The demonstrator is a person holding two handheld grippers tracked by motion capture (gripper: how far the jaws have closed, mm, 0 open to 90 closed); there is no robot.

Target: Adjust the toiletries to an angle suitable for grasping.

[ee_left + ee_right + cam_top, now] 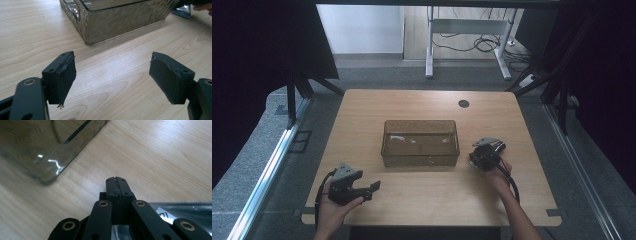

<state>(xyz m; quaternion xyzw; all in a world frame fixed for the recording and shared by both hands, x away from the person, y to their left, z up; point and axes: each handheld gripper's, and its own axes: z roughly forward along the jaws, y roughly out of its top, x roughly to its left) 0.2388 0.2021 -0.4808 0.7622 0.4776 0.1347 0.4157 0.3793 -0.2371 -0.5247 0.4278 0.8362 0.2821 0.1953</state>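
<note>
A smoky see-through bin stands in the middle of the wooden table. Near the table's front left, my left gripper is held open, its jaws wide apart over bare wood, pointing toward the bin's near corner. By the bin's right end, my right gripper is shut, its pads pressed together with nothing showing between them, tip aimed at the bin's corner. A shiny dark bag with a white label lies on the table beneath its linkage.
A round cable hole sits in the table's far right part. Beyond the table stands a white desk frame with cables on the floor. Dark curtains and stands flank both sides.
</note>
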